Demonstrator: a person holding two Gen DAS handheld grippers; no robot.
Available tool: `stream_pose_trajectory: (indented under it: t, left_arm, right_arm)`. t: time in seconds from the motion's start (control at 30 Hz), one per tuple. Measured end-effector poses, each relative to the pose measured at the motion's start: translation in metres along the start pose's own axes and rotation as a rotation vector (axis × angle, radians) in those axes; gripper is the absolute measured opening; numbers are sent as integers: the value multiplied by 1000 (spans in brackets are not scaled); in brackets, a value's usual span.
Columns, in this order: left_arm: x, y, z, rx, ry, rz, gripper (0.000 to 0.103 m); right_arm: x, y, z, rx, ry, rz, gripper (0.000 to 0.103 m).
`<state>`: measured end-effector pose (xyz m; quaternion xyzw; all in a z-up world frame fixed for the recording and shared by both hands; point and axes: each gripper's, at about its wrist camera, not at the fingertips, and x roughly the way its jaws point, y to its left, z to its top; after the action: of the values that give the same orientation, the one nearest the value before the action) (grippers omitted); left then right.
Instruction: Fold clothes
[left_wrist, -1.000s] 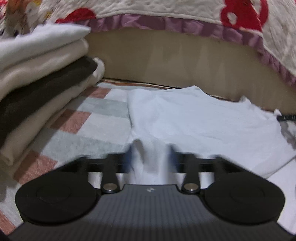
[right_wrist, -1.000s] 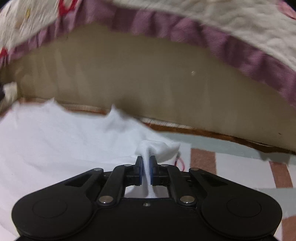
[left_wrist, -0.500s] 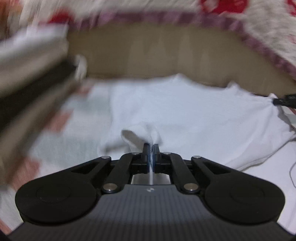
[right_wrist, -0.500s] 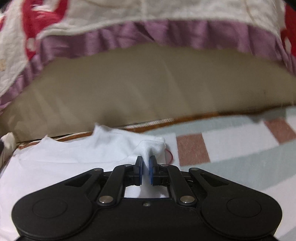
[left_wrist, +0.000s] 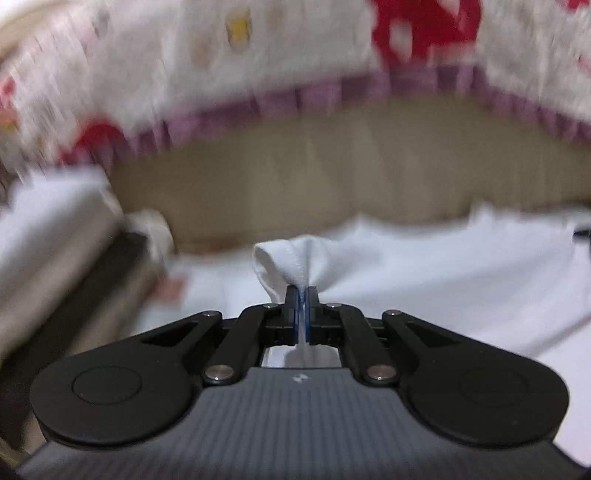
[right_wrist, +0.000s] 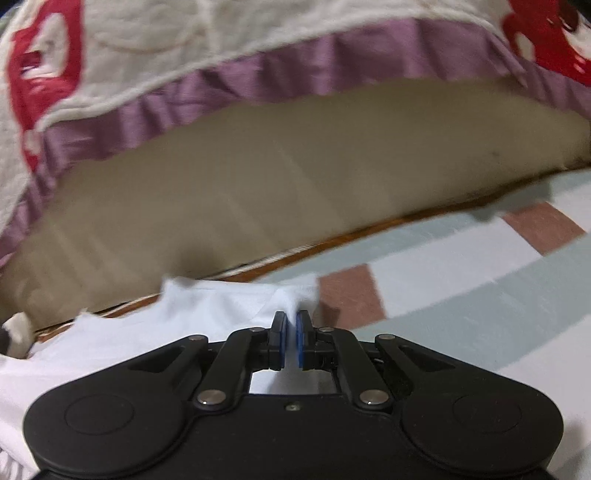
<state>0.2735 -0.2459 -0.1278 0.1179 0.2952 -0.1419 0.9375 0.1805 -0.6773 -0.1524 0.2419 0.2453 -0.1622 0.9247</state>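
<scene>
On a checked bedsheet (right_wrist: 461, 295) lies a white shirt (left_wrist: 443, 280), spread flat. Left tongs (left_wrist: 303, 295) are clamped on a bunched fold of the shirt's edge. Right tongs (right_wrist: 290, 325) pinch another corner of it, beside a reddish square. Folded clothes (left_wrist: 55, 251) are stacked at the left.

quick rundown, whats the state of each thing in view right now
left gripper: shut on a bunched corner of the white garment
right gripper: shut on another bunched edge of the white garment
white garment: spread out, rumpled, pinched up at both grips
stack of clothes: folded, piled at the left, blurred
checked sheet: lying flat under the garment
quilt: hanging over the beige edge behind
</scene>
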Motion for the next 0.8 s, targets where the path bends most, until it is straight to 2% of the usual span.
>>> stream_pose_trajectory:
  t: [0.03,0.07,0.13,0.17,0.2,0.27,0.3,0.37,0.4,0.53,0.57,0.63,0.67,0.8]
  left_arm:
    - [12,3,-4,1,70,-14,4]
    - [18,4,-8,-5,92,4,8]
    - [23,9,-17,-26,78,75,12]
    - [21,13,-19,-50,66,92,21]
    - [18,17,-21,-79,49,93,23]
    - [9,24,-21,-149,-9,-2,26]
    - [8,24,-20,-152,-12,-27,31]
    - [17,16,-17,-106,15,-16,31]
    - [22,12,-15,-89,31,-12,31]
    - [42,14,-15,-122,116,-24,31]
    - [45,17,-15,-149,130,-28,31]
    - [46,22,-13,-191,146,-34,31]
    - [47,24,-13,-205,156,-32,31]
    - [48,30,-13,-246,176,-31,32]
  right_arm:
    - [0,0,1,-12,13,-11,6]
    - [-1,2,2,-36,25,-16,6]
    - [-7,13,3,-141,46,-67,11]
    - [-11,18,2,-193,49,-102,21]
    - [-19,21,0,-220,54,-95,29]
    - [-37,20,-5,-236,69,-14,37]
    - [-47,20,-8,-244,76,27,39]
    - [-65,19,-13,-259,90,108,41]
    - [-71,22,-17,-313,122,137,42]
    - [-84,34,-40,-561,201,100,44]
    - [-85,35,-48,-614,222,89,44]
    - [-84,37,-65,-732,211,18,34]
    - [-84,36,-70,-752,189,-13,8]
    - [-89,21,-63,-610,171,-50,6]
